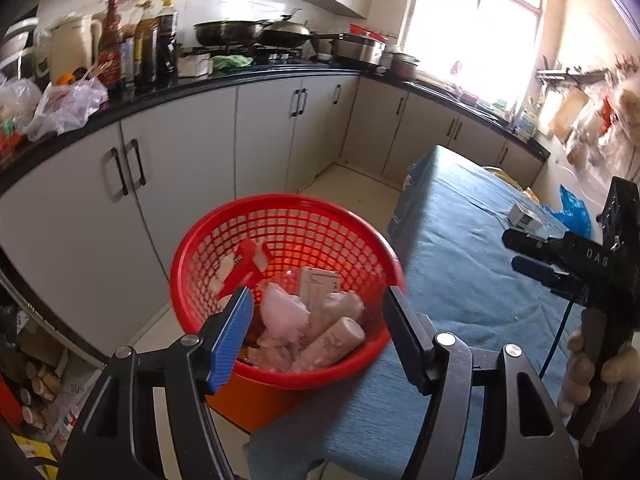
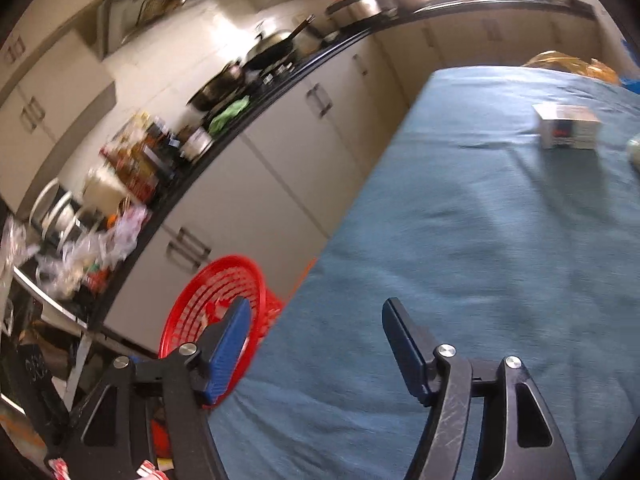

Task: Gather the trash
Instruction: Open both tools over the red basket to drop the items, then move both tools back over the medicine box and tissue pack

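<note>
A red mesh basket [image 1: 224, 240] sits beside the blue-clothed table [image 1: 452, 248] and holds trash: crumpled pinkish plastic [image 1: 282, 314], two pale tubes [image 1: 336, 338], a small carton [image 1: 318, 284] and a red wrapper [image 1: 244, 264]. My left gripper [image 1: 320, 300] is open and empty just above the basket's near rim. My right gripper [image 2: 316, 316] is open and empty over the table's left edge; it also shows in the left wrist view [image 1: 528, 252]. A small white box [image 2: 568, 126] lies far on the table, also in the left wrist view [image 1: 524, 216]. The basket shows low left in the right wrist view [image 2: 188, 304].
Grey cabinets under a black counter [image 1: 248, 76] run along the left and back, with bottles, pans and plastic bags on it. A blue plastic bag [image 1: 574, 210] lies at the table's far right. Clutter sits on the floor at lower left [image 1: 36, 392].
</note>
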A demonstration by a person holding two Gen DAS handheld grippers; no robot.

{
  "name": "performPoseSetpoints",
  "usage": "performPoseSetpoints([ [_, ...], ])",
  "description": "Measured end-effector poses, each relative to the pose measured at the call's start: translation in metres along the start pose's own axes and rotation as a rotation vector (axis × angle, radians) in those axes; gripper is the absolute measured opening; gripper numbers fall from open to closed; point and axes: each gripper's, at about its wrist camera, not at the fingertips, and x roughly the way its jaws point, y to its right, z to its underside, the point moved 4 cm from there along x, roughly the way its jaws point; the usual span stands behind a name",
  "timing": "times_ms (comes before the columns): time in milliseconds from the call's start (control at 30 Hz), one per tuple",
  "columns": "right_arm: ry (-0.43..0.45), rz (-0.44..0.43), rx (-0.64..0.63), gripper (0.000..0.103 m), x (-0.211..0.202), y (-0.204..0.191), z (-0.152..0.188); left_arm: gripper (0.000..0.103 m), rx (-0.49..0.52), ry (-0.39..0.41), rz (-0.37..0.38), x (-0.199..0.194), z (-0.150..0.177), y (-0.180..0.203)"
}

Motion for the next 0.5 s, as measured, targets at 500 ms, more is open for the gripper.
performPoseSetpoints([
  [500,0.074,-0.019,0.2,0.075,-0.099,0.108,0.0,0.071,0.13,-0.034,0.095,-0.009,0.011,0.1],
])
